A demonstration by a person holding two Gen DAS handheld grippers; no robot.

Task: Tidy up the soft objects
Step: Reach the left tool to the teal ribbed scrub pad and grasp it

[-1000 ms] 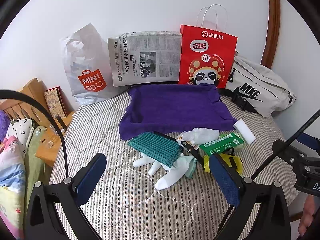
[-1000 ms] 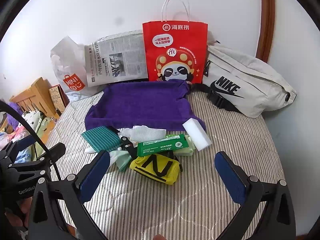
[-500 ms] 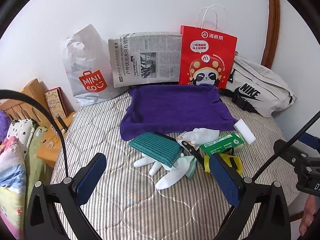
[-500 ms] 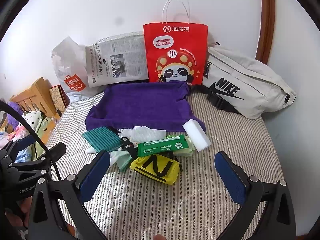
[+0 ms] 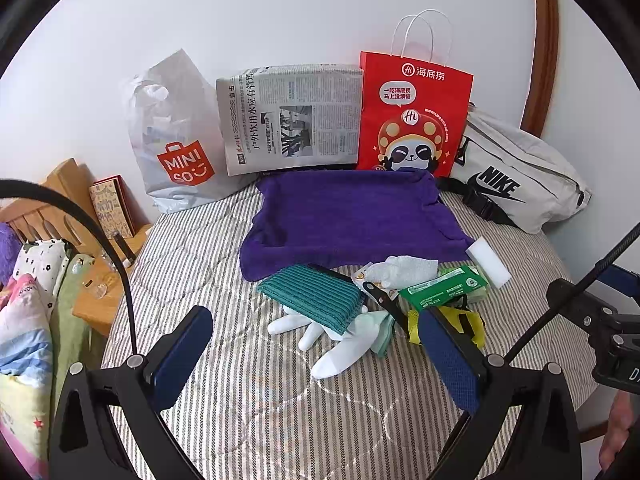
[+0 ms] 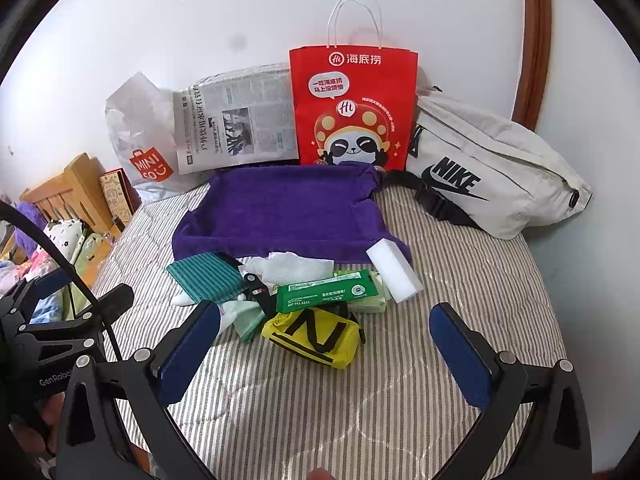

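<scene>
A pile of soft things lies mid-bed in front of a purple towel [image 5: 352,220] [image 6: 288,208]: a teal ribbed cloth [image 5: 312,292] [image 6: 204,274], white gloves [image 5: 336,340], a green wipes pack [image 5: 440,288] [image 6: 328,290], a yellow pouch [image 6: 312,336] [image 5: 474,322], a white sponge block [image 5: 488,258] [image 6: 394,270] and white crumpled wrap [image 6: 292,266]. My left gripper [image 5: 316,352] is open and empty, just short of the gloves. My right gripper [image 6: 324,348] is open and empty, its fingers either side of the yellow pouch, nearer me.
Against the wall stand a white MINISO bag [image 5: 172,136], a newspaper [image 5: 288,116], a red paper bag [image 5: 412,116] [image 6: 352,108] and a white Nike bag [image 5: 516,176] [image 6: 488,168]. A wooden headboard and bedside shelf [image 5: 108,272] are at the left. The striped bedspread [image 5: 260,400] fills the foreground.
Both views have drifted very slightly; the objects sit a touch lower in the frames. Nothing on the bed has moved and both grippers stay open.
</scene>
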